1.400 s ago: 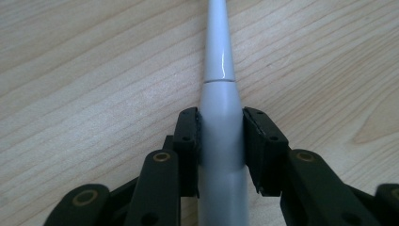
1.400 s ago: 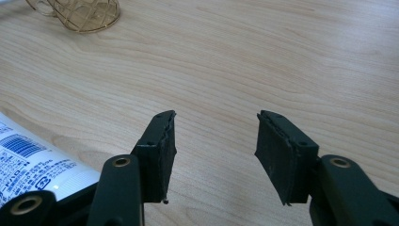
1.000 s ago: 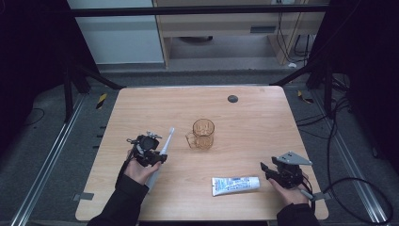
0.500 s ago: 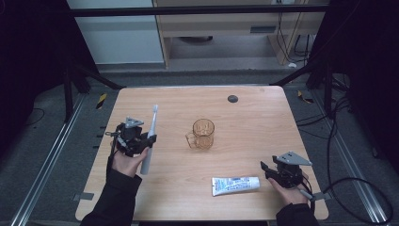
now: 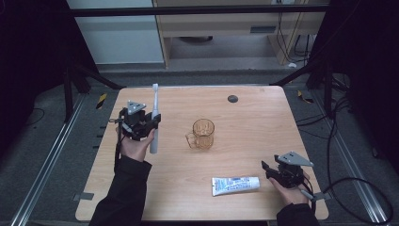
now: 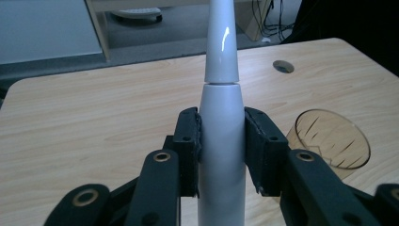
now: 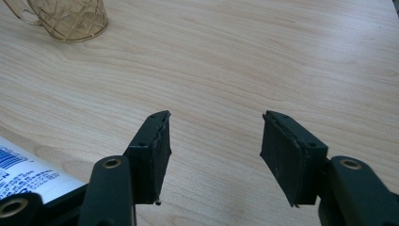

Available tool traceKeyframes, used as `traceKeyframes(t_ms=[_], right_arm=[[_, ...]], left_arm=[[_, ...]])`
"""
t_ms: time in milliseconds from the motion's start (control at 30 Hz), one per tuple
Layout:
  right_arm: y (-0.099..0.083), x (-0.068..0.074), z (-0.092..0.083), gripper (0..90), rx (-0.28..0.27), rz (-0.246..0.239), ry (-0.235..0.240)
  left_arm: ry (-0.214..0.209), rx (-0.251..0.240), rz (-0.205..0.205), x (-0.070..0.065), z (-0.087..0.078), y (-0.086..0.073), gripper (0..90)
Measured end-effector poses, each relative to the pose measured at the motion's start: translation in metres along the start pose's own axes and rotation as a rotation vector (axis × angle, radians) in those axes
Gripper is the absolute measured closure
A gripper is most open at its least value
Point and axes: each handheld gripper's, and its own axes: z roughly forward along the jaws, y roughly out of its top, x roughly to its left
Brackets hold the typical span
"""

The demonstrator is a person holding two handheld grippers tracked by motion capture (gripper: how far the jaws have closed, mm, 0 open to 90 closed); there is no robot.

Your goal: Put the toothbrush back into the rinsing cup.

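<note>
Clamping the white electric toothbrush (image 6: 221, 155) by its body, your left gripper (image 5: 141, 123) has both jaws pressed flat against the handle's sides, and the narrow neck runs up and away between them in the left gripper view. From the high view the toothbrush (image 5: 154, 117) sits at the left side of the table (image 5: 254, 136), its head end pointing toward the far edge and its thick end toward you — whether it is lifted clear of the wood or resting on it, I cannot tell.

Your right gripper (image 5: 277, 170) is at the near right corner with its jaws spread wide apart and nothing between them; in the right gripper view bare wood shows through the gap. A toothpaste tube (image 5: 235, 185) lies flat just to the left of that gripper, near it but not touched, its white and blue end also showing at the lower left of the right gripper view (image 7: 28, 176).

An amber glass mug (image 5: 202, 134) stands upright near the middle of the table, between your two hands — handle turned toward the toothbrush side. A small dark disc (image 5: 232, 99) lies near the far edge.
</note>
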Motion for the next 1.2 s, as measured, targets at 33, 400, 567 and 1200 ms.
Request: traceKeyframes(t_ms=[33,400,567,1200], right_arm=[[0.000,0.000,0.000,42.2,-0.002,-0.001,0.000],[-0.001,-0.001,0.000,41.0,-0.008,-0.004,-0.010],[-0.002,-0.002,0.000,40.3,-0.010,-0.006,-0.018],[-0.002,-0.004,-0.001,38.7,-0.022,-0.007,-0.026]], left_arm=[[0.003,-0.007,0.002,-0.001,0.001,0.001,67.3],[-0.006,-0.114,-0.025,-0.012,0.008,0.020,67.3],[0.005,-0.165,-0.024,-0.019,0.012,0.027,67.3],[-0.012,-0.288,-0.030,-0.053,0.029,0.034,67.3]])
